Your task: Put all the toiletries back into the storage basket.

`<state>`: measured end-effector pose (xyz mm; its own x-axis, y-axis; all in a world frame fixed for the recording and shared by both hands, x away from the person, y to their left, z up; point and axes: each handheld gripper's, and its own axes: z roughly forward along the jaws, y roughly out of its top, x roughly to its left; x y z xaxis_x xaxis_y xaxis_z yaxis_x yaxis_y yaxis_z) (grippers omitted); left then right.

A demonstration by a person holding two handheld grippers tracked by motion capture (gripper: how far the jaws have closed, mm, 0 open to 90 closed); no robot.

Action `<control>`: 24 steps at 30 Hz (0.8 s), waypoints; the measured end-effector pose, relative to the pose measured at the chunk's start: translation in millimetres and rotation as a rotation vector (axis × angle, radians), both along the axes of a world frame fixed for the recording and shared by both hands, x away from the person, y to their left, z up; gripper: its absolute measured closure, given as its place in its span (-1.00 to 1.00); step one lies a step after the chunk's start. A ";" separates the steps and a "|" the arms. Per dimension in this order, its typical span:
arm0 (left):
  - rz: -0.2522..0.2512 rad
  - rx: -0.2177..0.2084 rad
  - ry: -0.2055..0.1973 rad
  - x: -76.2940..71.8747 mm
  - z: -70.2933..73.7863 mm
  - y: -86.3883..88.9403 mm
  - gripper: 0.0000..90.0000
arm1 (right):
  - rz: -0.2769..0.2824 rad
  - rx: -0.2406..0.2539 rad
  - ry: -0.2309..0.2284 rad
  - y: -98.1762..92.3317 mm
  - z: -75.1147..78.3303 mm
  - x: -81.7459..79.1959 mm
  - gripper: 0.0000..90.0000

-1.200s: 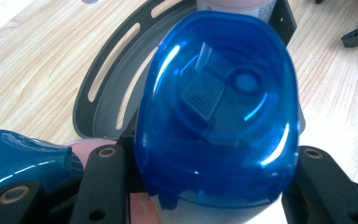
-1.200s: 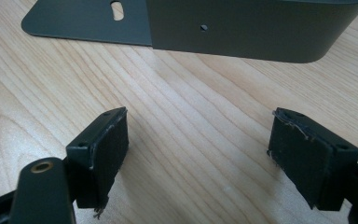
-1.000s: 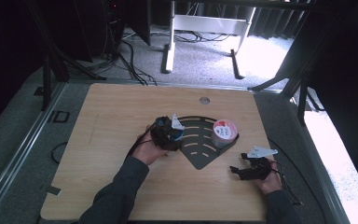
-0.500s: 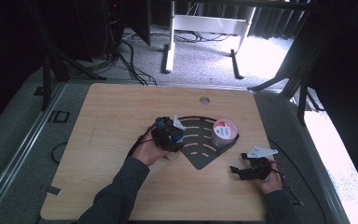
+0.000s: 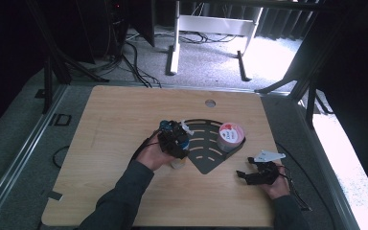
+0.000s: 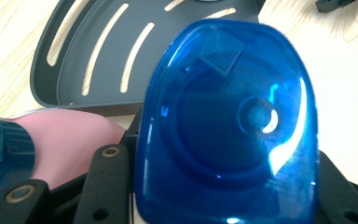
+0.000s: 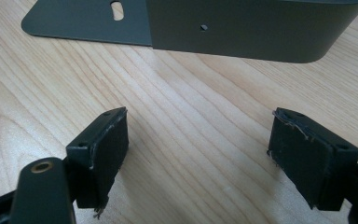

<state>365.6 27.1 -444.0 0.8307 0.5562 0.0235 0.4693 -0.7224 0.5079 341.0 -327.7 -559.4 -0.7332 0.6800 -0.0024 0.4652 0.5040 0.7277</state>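
A dark grey fan-shaped slotted tray lies in the middle of the wooden table, with a red-and-white round can standing at its right end. At the tray's left edge my left gripper is shut on a blue translucent container, whose rounded end faces the left gripper view between the two black jaws. The tray lies just beyond it. My right gripper rests low over the table right of the tray. In the right gripper view it stands open over bare wood, short of the tray's outer wall.
A pink rounded surface sits left of the container; I cannot tell what it is. The table has a round hole near its far edge. Cables and white desk legs lie on the floor beyond.
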 end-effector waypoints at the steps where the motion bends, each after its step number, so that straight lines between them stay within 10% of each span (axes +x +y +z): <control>1: -0.007 0.005 -0.001 0.3 -0.1 0.0 0.17 | 0.001 0.000 0.000 0.0 0.0 0.0 -0.56; 24: -0.027 0.044 0.011 5.6 -16.6 -2.4 -0.17 | 0.003 -0.002 0.000 -0.1 0.1 0.0 -0.56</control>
<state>371.2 24.7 -460.6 0.8458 0.5322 0.0382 0.4546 -0.7563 0.4705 341.0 -327.7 -559.3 -0.7353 0.6778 -0.0035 0.4636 0.5066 0.7270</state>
